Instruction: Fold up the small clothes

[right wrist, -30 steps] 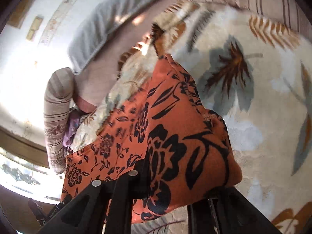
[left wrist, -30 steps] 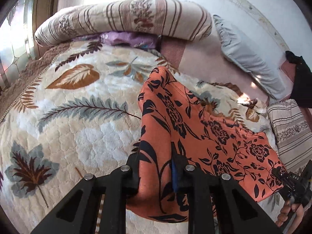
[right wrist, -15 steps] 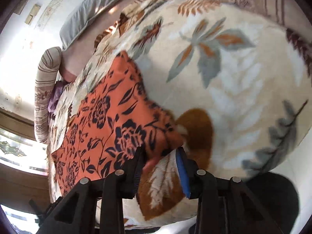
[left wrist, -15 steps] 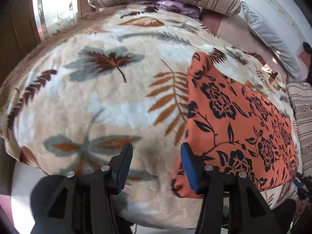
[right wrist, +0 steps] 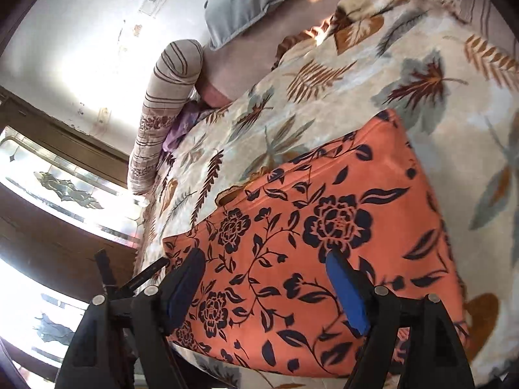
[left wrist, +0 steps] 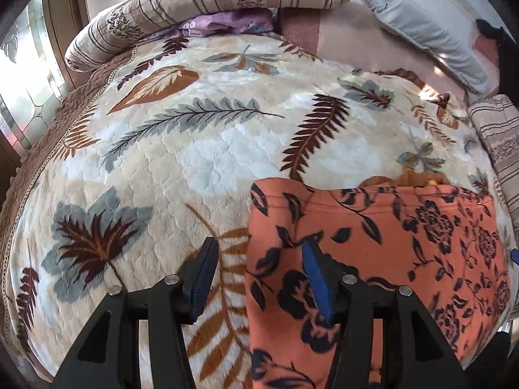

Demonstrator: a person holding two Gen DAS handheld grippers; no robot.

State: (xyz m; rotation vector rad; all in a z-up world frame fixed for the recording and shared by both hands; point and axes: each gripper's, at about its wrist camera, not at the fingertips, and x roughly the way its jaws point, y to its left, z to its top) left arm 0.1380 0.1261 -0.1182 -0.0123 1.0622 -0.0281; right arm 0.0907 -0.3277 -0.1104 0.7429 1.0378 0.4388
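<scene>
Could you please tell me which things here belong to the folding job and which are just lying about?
Job: orange floral cloth; left gripper; right gripper, both open, holding nothing.

Lying about: leaf blanket; striped bolster; grey pillow; purple cloth.

A home bedroom is showing; a leaf-patterned blanket (left wrist: 201, 149) is covering the bed; a striped rolled quilt (left wrist: 207, 3) is lying at 12 o'clock; a grey pillow (left wrist: 421, 22) is resting at 1 o'clock.
</scene>
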